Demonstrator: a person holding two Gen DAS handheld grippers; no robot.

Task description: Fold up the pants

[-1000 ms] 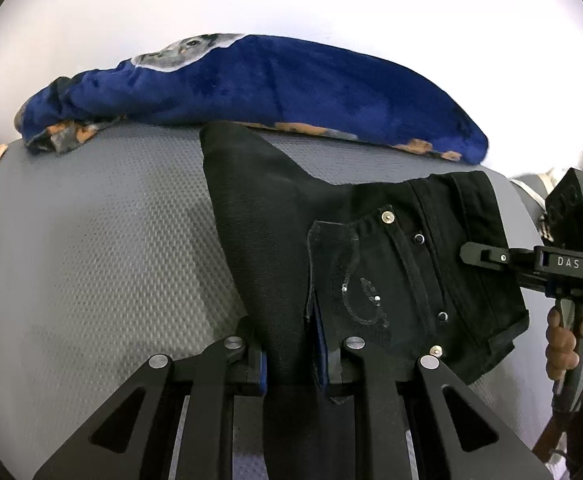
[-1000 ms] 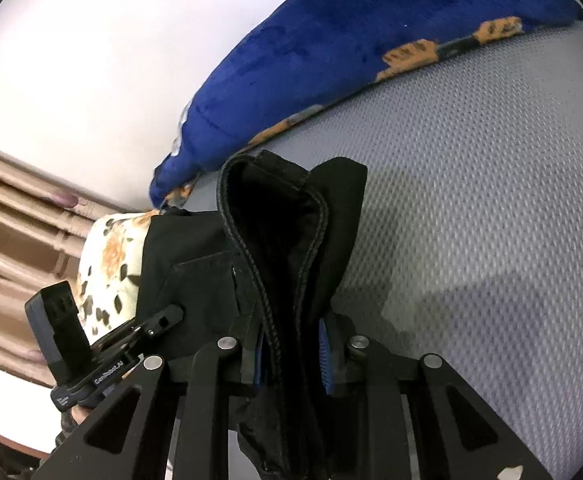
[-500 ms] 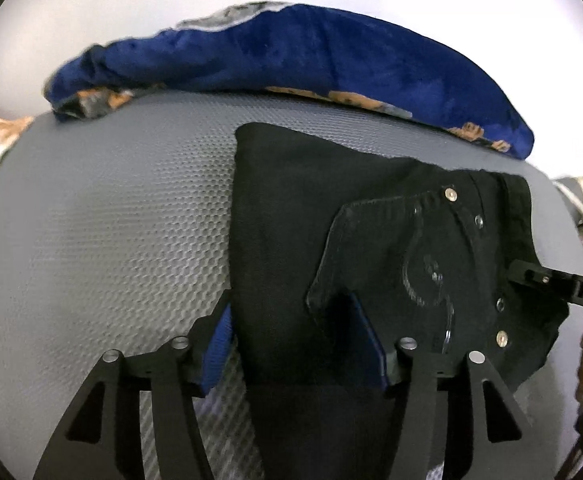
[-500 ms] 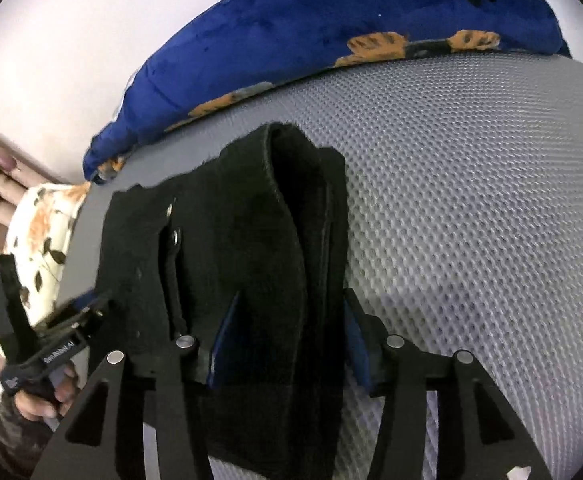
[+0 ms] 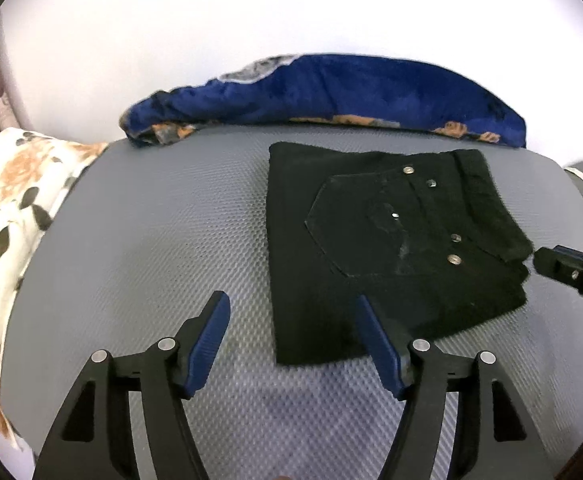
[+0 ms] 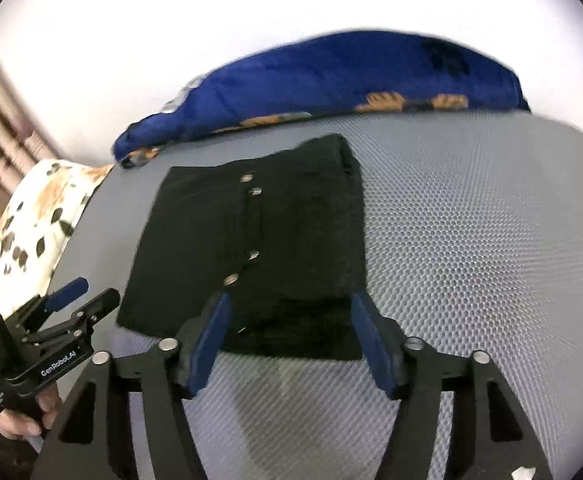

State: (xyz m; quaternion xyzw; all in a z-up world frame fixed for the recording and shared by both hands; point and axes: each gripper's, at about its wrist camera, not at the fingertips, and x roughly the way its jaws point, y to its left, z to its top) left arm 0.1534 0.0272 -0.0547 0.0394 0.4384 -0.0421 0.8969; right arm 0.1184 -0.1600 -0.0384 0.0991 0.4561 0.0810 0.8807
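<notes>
**A:** What do I have on the left camera?

**B:** I see the pants [image 5: 375, 248] lying flat on the grey mat [image 5: 151, 240], folded into a compact black block, back pocket and rivets facing up. The left gripper [image 5: 289, 340] sits just in front of the near edge. Its jaws have just been opening and now stand wide apart, released. The left pad is over bare mat. The right pad overlaps the near corner of the cloth in the picture, but I can't tell whether it touches; nothing is pinched between the pads.

**A:** And my right side?

**B:** The right gripper [image 6: 291, 334] has also just been opening and is spread wide. The near hem of the pants [image 6: 251, 240] shows in the gap between its blue pads, though neither pad presses on it, so the cloth is let go. That frame is a bit smeared, so I'd only say the fabric looks loose there.

**A:** Anything else around?

**B:** A blue blanket [image 5: 331, 96] is bunched along the far edge of the mat, just behind the pants. A floral pillow [image 5: 7, 208] sits off the mat's left edge. In the right camera I can see the hand [image 6: 23, 412] on the left gripper's handle at lower left.
</notes>
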